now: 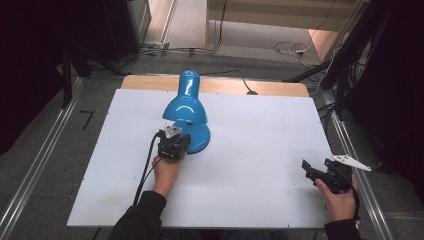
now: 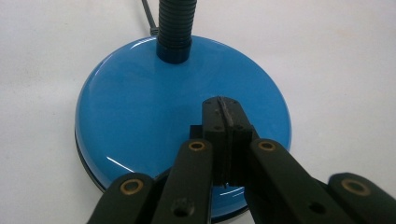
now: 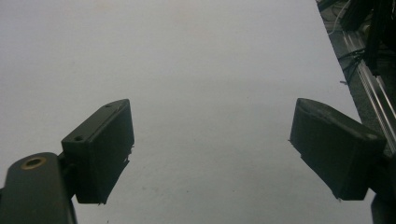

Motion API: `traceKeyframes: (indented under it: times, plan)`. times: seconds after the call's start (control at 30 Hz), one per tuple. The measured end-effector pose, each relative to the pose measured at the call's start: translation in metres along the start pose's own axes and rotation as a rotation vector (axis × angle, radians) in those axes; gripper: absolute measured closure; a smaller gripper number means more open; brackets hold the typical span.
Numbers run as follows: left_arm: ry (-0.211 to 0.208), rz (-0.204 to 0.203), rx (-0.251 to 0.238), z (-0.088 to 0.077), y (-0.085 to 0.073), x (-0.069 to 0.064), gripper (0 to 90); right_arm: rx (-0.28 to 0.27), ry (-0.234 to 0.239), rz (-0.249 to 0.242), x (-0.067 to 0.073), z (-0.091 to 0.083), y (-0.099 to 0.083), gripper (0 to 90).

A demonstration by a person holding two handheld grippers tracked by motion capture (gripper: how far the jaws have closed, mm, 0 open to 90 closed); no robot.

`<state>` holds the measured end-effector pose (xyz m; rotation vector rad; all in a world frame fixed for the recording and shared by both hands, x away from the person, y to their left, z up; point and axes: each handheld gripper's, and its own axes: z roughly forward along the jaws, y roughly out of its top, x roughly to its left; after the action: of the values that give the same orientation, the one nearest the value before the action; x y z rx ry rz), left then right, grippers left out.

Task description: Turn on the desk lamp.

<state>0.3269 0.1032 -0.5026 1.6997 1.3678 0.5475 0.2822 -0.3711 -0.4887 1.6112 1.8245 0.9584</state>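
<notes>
pressing down on the blue desk lamp's round base [image 2: 154,112], the left gripper [image 2: 225,109] is keeping its jaws clenched together with nothing between them, tips resting on the glossy top near the front rim. the lamp [image 1: 186,107] is standing on the white counter [image 1: 260,145], shade tilted away. the right gripper [image 3: 210,140] is hovering released over bare counter, well apart. to do this well, the push should be going straight down, since the slick dome is likely letting the tips skid.
</notes>
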Motion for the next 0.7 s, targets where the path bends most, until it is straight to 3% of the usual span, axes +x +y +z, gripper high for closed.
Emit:
traceKeyframes:
  times: [0.43,0.7]
  plan:
    - [0.015,0.026,-0.006,-0.0017,-0.0020,-0.0025,90.0,-0.001,0.004,-0.003,0.0004,-0.0001,0.0001,12.5]
    - [0.014,0.018,-0.006,-0.0019,-0.0021,-0.0024,90.0,-0.002,0.003,-0.003,0.0005,0.0001,0.0002,12.5]
